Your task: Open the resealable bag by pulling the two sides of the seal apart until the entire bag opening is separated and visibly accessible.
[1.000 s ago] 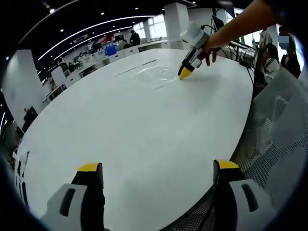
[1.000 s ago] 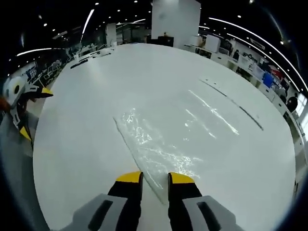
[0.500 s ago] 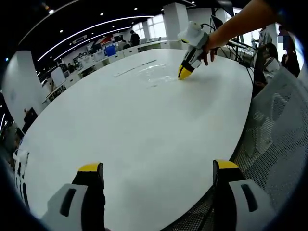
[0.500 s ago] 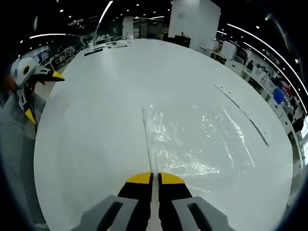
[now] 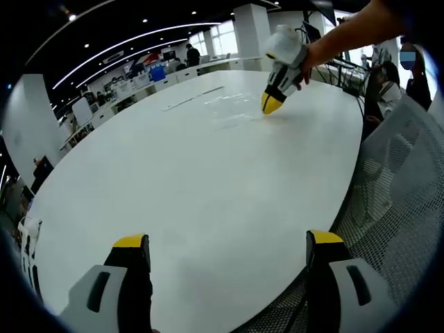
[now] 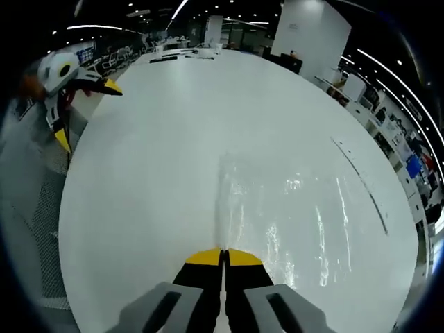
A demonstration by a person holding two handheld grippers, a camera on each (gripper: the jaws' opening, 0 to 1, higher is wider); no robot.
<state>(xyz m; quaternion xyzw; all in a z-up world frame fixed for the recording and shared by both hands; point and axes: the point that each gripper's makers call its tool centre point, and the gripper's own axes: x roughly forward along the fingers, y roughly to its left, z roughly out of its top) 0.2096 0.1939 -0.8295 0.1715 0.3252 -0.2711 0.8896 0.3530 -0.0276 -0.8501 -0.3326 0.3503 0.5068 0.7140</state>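
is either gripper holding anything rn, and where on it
The right gripper is shut on the clear bag's near seal edge. The left gripper is open, holding nothing.

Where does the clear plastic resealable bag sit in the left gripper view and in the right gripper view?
Left gripper view: clear plastic resealable bag lies far up the round white table, at the right gripper tips.
Right gripper view: bag lies centre-right, its edge at the right gripper.
Shared landmark: the right gripper's yellow tips.
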